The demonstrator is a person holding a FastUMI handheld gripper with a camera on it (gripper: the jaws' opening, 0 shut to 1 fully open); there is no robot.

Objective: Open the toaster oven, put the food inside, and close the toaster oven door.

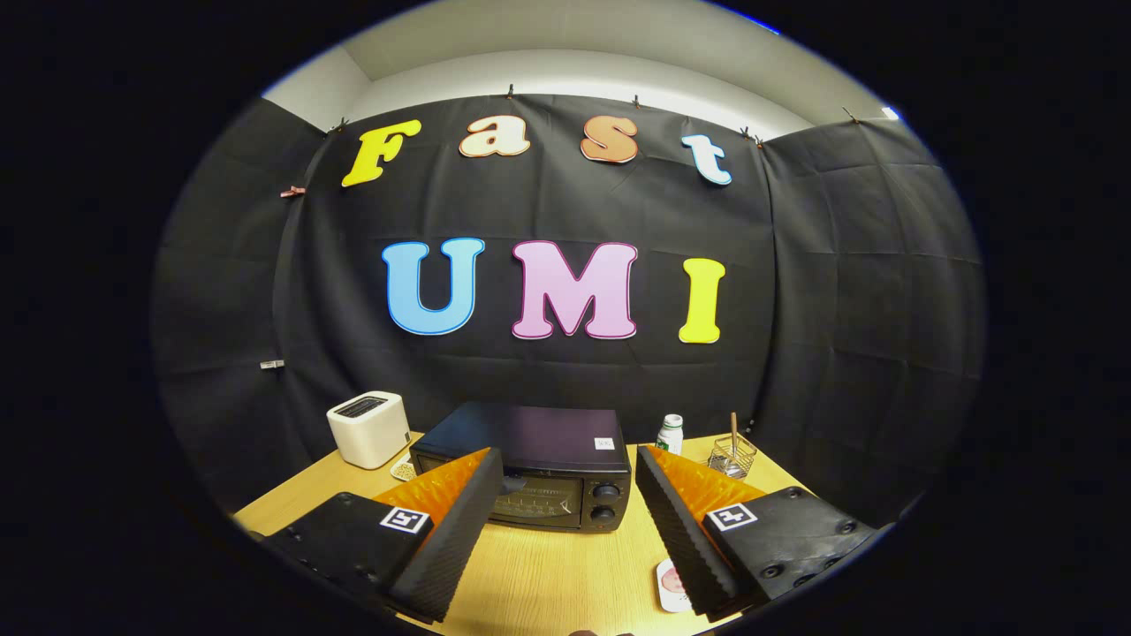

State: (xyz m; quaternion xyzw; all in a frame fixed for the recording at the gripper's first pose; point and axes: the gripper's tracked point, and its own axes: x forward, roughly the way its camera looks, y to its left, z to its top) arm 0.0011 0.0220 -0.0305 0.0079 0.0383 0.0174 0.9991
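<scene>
A black toaster oven (530, 459) stands on the wooden table (548, 574), beyond my fingers, with its glass door shut and two round knobs (605, 501) on its right side. My gripper (565, 477) is open, held above the table in front of the oven, with nothing between the fingers. The left finger's tip overlaps the oven's front left corner in the view. A small white plate (671, 585) with something reddish on it lies on the table by the right finger, partly hidden behind it.
A white pop-up toaster (368, 428) stands left of the oven, with a small dish (403, 469) beside it. Behind the oven on the right are a white bottle with a green label (671, 434) and a clear holder with a stick in it (732, 453). Black cloth walls close in the table.
</scene>
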